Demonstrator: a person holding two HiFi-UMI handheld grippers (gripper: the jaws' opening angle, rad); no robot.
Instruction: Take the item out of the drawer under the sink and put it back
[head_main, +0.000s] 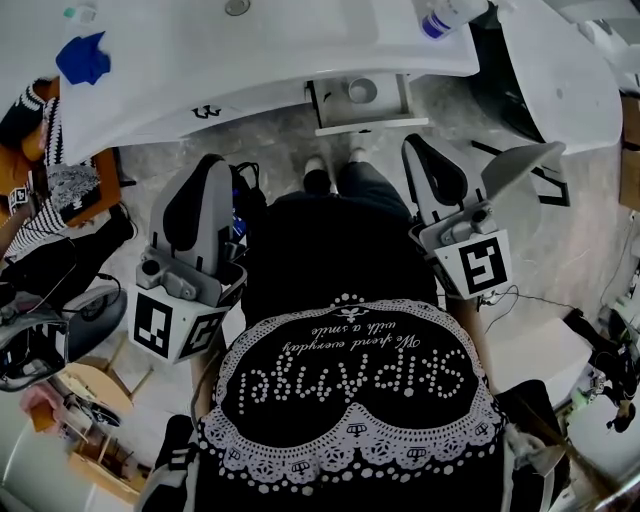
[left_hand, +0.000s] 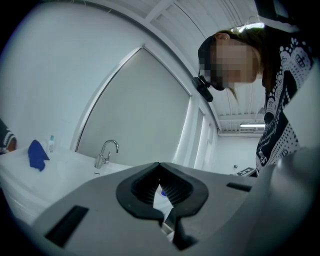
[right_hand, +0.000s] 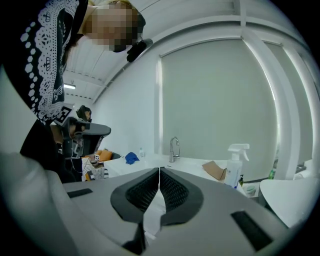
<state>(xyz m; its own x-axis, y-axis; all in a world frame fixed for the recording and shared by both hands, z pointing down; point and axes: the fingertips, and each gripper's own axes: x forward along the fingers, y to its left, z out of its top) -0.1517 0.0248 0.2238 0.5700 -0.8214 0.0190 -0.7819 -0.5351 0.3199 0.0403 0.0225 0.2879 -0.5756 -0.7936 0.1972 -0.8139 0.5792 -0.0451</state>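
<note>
standing at the sink (head_main: 300, 45), a person holds 2 claws low, well back from it. the left claw (left_hand: 160, 167) is closed, its jaws together. the right claw (right_hand: 159, 172) is closed too. the drawer (head_main: 372, 125) under the sink is open, with a round item (head_main: 362, 90) inside.

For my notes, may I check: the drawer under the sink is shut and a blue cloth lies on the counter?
Not quite: the head view shows the drawer pulled open; the blue cloth does lie on the counter.
</note>
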